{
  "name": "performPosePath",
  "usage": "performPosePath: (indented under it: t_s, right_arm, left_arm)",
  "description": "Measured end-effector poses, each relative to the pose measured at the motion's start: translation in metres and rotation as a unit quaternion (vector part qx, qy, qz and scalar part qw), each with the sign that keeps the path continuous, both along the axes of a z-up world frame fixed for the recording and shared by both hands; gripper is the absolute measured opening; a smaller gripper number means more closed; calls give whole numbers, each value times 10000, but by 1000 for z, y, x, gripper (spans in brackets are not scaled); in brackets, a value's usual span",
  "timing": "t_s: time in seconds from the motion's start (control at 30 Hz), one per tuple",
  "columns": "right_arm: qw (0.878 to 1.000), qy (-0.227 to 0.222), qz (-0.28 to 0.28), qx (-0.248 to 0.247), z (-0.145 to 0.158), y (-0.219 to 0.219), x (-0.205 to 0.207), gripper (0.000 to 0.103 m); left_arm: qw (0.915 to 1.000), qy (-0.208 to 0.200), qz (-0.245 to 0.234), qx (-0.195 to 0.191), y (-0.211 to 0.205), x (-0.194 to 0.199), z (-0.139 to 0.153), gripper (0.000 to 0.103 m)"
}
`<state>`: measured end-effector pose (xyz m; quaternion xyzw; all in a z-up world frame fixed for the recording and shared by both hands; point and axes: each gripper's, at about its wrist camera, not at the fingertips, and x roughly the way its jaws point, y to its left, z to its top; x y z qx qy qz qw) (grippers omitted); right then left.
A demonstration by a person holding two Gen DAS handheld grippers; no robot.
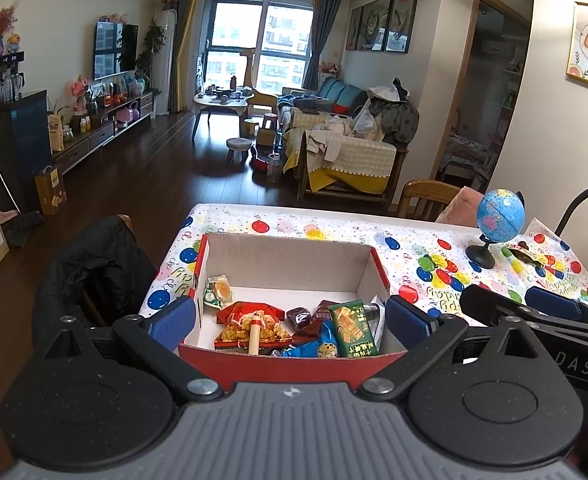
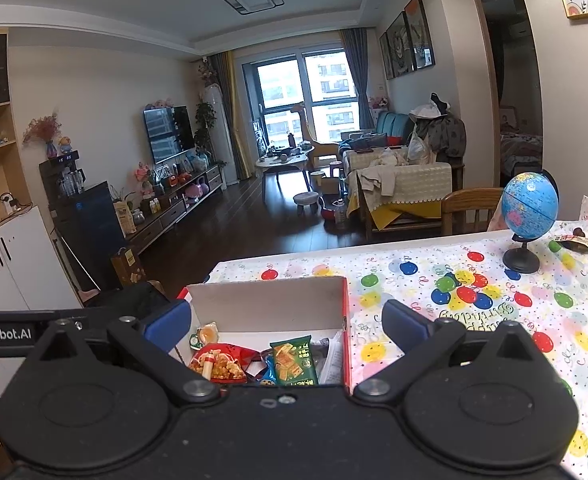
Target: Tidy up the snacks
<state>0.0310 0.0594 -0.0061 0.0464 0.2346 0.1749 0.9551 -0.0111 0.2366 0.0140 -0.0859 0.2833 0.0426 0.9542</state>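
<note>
Snacks sit in a red cardboard box [image 1: 290, 364] with a white inside, on the bench [image 1: 414, 236] under a balloon-print cloth. From the left wrist view, your left gripper [image 1: 290, 320] is spread wide and holds nothing; its blue pads flank the box's near corners, so the box lies straight ahead and just below. Inside, packets crowd the near half: a red packet [image 1: 250, 324] left of centre, a green packet [image 1: 352, 328] to its right standing on end, a small orange-and-green packet [image 1: 218, 292] by the left wall. The far half is bare. A globe [image 1: 498, 216] stands well off to the right.

From the right wrist view, your right gripper [image 2: 286, 326] is also wide and empty, over the box's near right part. One loose wrapper [image 2: 578, 243] lies far right, just beyond the globe. I judge your right gripper nearer to it.
</note>
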Motion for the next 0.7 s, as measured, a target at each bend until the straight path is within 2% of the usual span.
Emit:
performPosePath:
  t_s: [0.7]
  right_arm:
    - [10000, 33, 16, 9, -1, 2, -3, 102]
  left_arm:
    - [9999, 102, 35, -61, 4, -8, -2, 102]
